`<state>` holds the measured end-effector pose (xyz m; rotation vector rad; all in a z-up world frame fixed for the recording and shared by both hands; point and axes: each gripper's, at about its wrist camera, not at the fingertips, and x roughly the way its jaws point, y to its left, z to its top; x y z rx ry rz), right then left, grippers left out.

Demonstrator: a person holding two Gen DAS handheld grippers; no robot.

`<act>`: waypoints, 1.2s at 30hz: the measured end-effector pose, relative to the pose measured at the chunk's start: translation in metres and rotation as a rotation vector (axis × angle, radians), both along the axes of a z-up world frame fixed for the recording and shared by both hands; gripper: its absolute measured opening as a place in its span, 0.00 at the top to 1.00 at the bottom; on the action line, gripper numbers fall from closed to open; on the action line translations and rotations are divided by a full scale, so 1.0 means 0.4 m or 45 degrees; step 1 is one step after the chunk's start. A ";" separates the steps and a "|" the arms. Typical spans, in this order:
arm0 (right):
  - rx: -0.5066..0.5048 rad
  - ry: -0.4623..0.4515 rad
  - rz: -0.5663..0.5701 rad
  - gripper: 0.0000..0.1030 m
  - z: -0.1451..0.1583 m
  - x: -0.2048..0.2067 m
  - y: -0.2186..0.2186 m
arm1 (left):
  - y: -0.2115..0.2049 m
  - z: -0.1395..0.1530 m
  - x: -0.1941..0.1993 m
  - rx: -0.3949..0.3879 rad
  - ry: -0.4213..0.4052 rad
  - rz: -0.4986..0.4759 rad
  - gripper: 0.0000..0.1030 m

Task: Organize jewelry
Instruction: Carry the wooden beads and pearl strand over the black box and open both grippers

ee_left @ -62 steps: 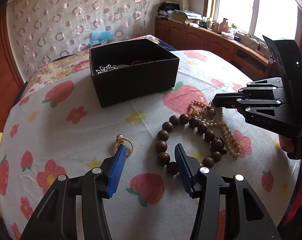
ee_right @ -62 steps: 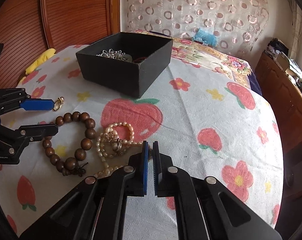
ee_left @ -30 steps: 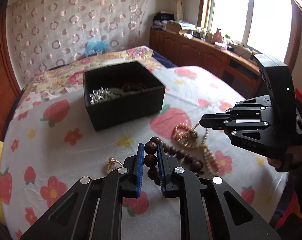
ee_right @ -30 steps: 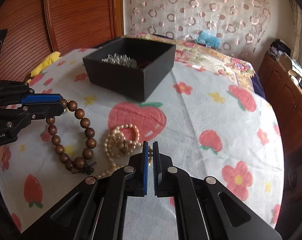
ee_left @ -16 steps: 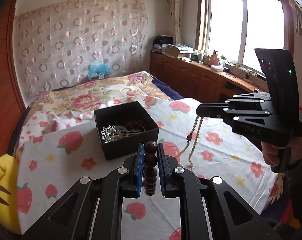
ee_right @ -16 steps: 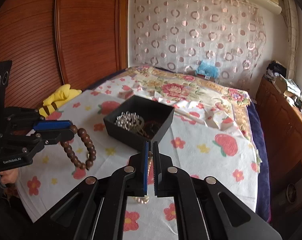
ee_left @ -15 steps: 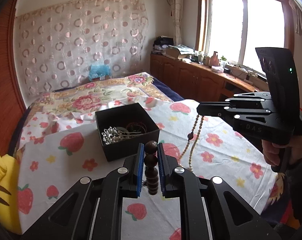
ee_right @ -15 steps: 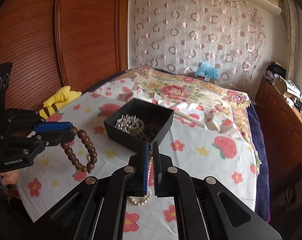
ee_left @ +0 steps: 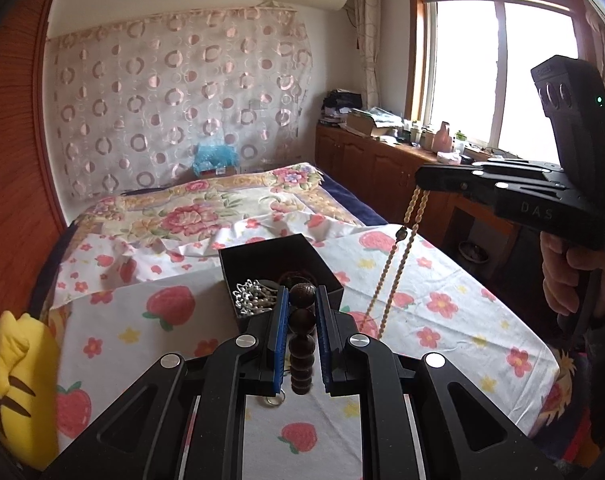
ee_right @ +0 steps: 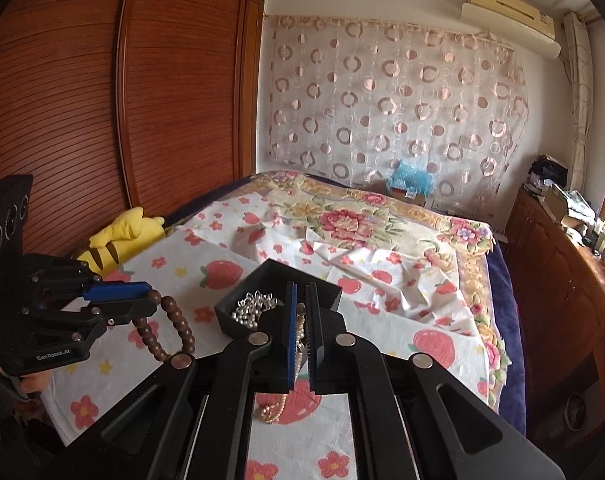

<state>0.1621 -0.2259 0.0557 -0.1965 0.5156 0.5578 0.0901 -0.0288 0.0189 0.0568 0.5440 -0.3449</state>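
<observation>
My left gripper is shut on a brown wooden bead bracelet, which hangs from it high above the bed; it also shows in the right wrist view. My right gripper is shut on a pearl necklace, which dangles down to the cloth; in the left wrist view the necklace hangs from that gripper. The black jewelry box sits open below both grippers and holds a silver piece and dark items. A gold ring lies on the cloth under my left gripper.
The strawberry-print cloth covers the bed, with a floral quilt behind. A yellow plush toy lies at the left edge. Wooden cabinets line the right wall under the window. A wooden wardrobe stands at the left.
Both grippers closed on their pieces and lifted them off the cloth: the left took the wooden bracelet, the right the pearl necklace. Both have kept rising above the box.
</observation>
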 end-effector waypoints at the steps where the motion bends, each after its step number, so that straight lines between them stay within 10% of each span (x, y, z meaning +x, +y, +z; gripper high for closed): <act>1: 0.003 -0.007 0.000 0.95 0.008 0.003 0.001 | 0.005 0.001 0.002 -0.003 -0.002 0.007 0.88; 36: 0.054 -0.117 -0.032 0.95 0.157 0.197 0.104 | 0.022 0.050 0.188 0.012 -0.029 0.069 0.88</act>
